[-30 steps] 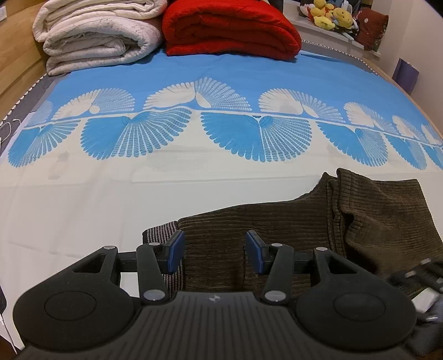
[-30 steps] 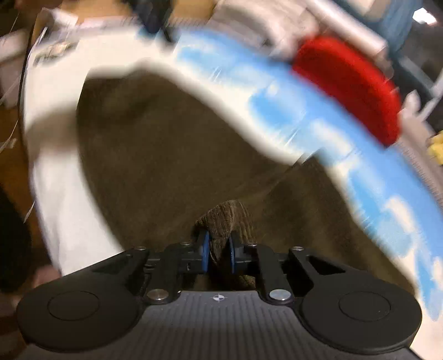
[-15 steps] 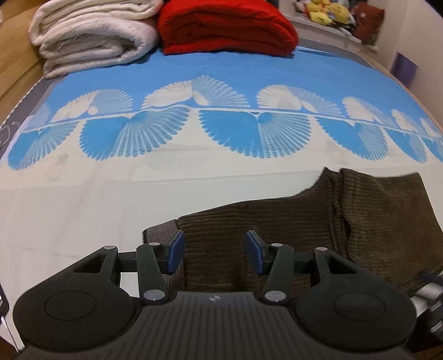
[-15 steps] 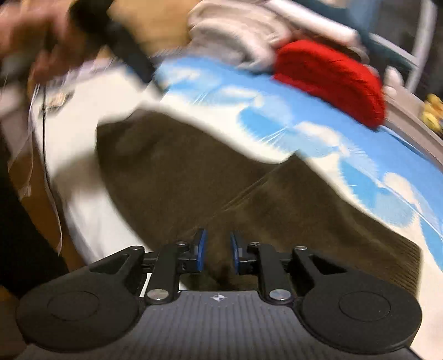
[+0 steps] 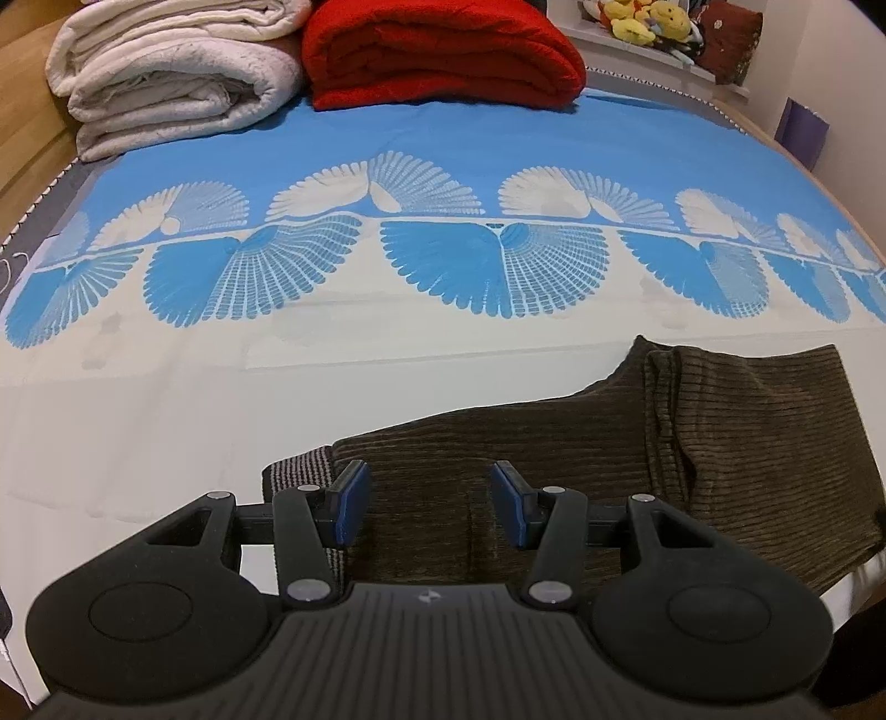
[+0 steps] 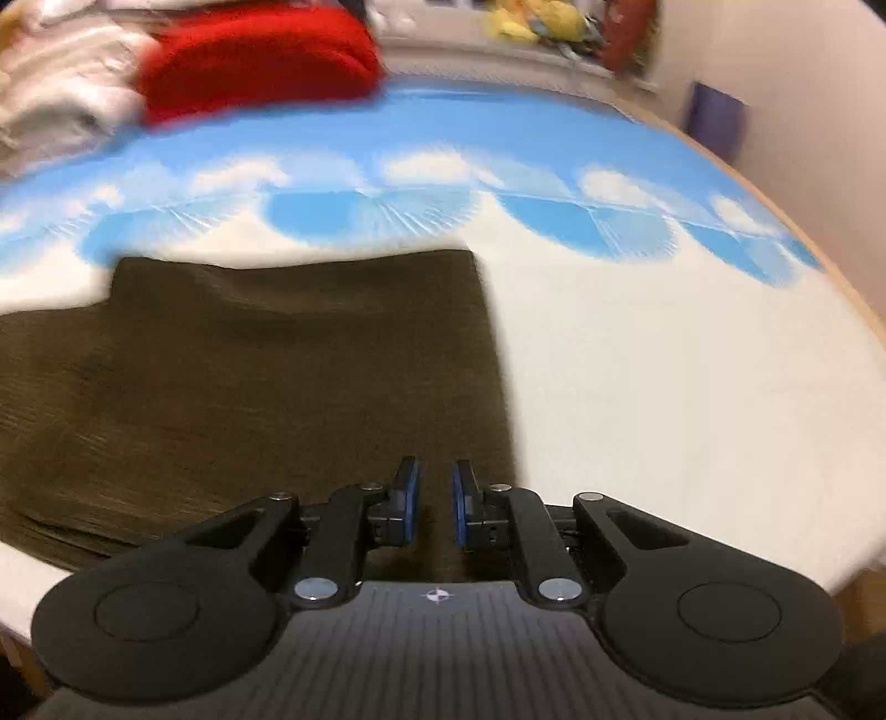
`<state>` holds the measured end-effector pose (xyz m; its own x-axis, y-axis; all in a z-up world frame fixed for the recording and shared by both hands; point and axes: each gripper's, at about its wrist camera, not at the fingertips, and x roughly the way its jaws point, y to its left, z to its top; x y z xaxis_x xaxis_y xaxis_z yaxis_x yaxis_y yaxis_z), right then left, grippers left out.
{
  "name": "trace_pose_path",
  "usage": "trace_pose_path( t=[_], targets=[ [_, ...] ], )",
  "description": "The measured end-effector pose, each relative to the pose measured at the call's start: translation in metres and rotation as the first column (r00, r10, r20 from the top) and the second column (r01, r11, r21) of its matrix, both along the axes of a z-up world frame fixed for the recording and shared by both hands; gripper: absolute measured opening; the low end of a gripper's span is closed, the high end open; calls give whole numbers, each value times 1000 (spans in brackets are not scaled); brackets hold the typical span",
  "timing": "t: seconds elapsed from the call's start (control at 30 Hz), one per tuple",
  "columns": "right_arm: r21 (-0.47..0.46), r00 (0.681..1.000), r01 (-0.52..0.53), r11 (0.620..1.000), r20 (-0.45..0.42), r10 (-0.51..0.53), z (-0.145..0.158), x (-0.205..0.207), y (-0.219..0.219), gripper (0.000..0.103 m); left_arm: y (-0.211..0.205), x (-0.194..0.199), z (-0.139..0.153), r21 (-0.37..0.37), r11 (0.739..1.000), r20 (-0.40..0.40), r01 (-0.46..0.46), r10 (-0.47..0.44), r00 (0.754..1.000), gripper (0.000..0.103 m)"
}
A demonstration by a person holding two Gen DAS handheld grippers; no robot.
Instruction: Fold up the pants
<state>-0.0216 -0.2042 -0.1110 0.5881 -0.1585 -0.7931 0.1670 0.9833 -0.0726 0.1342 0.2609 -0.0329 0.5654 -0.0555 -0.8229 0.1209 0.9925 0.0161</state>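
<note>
The brown corduroy pants (image 5: pixel 637 443) lie folded on the bed near its front edge, a striped waistband lining (image 5: pixel 302 471) showing at their left end. My left gripper (image 5: pixel 426 504) is open and empty, hovering over the left part of the pants. In the blurred right wrist view the pants (image 6: pixel 249 376) spread flat to the left. My right gripper (image 6: pixel 434 509) hangs over their right front corner, jaws nearly together with a small gap and nothing between them.
The bed sheet (image 5: pixel 443 266) is white with a blue fan pattern. A folded white blanket (image 5: pixel 166 72) and a red blanket (image 5: pixel 443 55) are stacked at the far side. Plush toys (image 5: pixel 653 22) sit on a ledge behind. The bed's right edge (image 6: pixel 853 310) borders a wall.
My right gripper let go of the pants fabric it held and swung round to face the bed. The right part of the pants now lies flat. My left gripper stayed open in place.
</note>
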Motion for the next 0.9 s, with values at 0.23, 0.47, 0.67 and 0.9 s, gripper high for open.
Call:
trace_pose_path(
  t=[0.23, 0.47, 0.67, 0.9],
  targets=[
    [2, 990, -64, 998, 125, 63, 14, 9, 37, 22, 20, -3, -2, -5, 999, -8, -42, 42, 999, 54],
    [40, 927, -306, 951, 240, 288, 13, 78, 111, 36, 46, -17, -5, -10, 997, -28, -81, 80, 996, 54],
    [153, 978, -208, 966, 14, 208, -32, 169, 124, 37, 97, -26, -14, -92, 977, -88, -194, 186, 979, 54],
    [203, 963, -270, 941, 61, 262, -1, 159, 110, 38, 135, -38, -40, -237, 917, -289, -322, 250, 924, 62]
  ],
)
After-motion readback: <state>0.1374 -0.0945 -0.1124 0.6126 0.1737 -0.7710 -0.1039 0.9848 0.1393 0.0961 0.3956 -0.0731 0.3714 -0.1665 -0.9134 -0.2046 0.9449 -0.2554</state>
